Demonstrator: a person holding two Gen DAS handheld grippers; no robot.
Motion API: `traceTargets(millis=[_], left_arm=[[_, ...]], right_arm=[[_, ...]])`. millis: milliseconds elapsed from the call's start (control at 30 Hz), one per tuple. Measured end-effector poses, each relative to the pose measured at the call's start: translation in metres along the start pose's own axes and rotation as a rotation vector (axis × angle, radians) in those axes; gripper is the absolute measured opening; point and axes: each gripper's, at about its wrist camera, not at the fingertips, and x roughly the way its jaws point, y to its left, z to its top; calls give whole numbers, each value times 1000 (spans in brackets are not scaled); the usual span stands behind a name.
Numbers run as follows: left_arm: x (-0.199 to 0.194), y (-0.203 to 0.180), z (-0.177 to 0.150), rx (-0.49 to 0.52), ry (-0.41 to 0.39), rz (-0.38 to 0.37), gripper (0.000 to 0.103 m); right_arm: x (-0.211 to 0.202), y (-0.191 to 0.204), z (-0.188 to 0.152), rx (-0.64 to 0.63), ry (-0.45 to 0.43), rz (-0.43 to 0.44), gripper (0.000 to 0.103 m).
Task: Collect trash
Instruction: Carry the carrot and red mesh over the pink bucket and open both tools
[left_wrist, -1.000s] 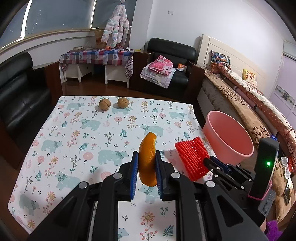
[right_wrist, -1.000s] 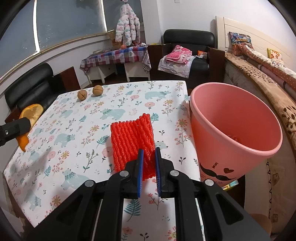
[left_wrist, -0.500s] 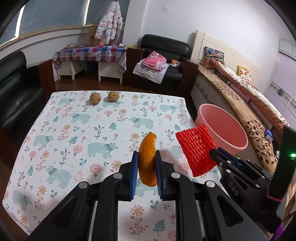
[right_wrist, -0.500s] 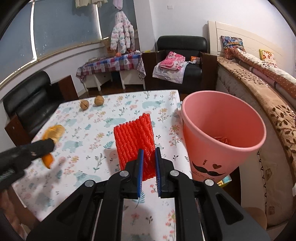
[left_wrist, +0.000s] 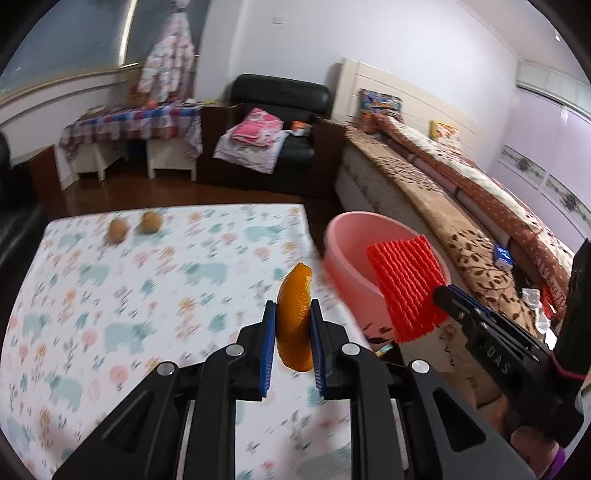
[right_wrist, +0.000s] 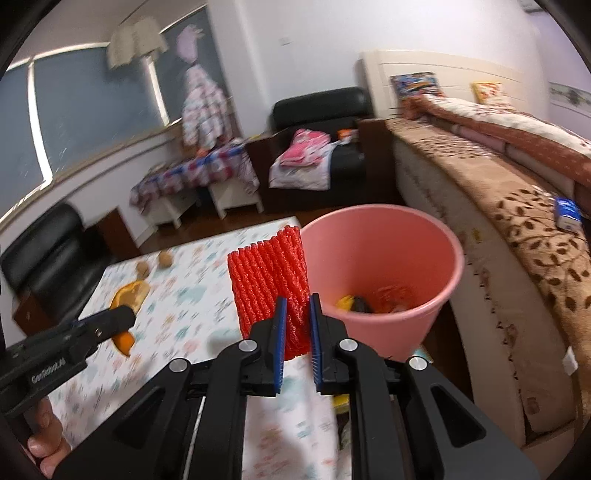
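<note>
My left gripper (left_wrist: 292, 318) is shut on an orange peel (left_wrist: 294, 314) and holds it above the table's right edge. My right gripper (right_wrist: 296, 309) is shut on a red foam fruit net (right_wrist: 271, 284), held upright next to the rim of the pink bin (right_wrist: 406, 295). The bin (left_wrist: 351, 254) stands beside the table and holds some trash. In the left wrist view the net (left_wrist: 406, 288) hangs in front of the bin. In the right wrist view the peel (right_wrist: 129, 295) sits in my left gripper over the table.
Two walnuts (left_wrist: 135, 226) lie at the far side of the floral tablecloth (left_wrist: 110, 295). A bed with a brown blanket (right_wrist: 517, 229) runs along the right of the bin. A black armchair (left_wrist: 273, 122) stands behind the table.
Both grippers have lifted and moved right toward the pink bin. The red net is off the table and now beside the bin's rim. The peel is nearer the table's right edge.
</note>
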Motion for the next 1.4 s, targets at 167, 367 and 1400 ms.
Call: traceTargets(millis=[167, 367, 1400], left_arm=[[24, -29, 28, 38, -9, -108, 17], [64, -57, 48, 63, 10, -213, 17], [100, -62, 48, 70, 47, -207, 52]], right_arm=[[10, -35, 17, 64, -22, -80, 12], [37, -63, 25, 94, -4, -129, 12], [55, -66, 25, 90, -16, -125, 32]])
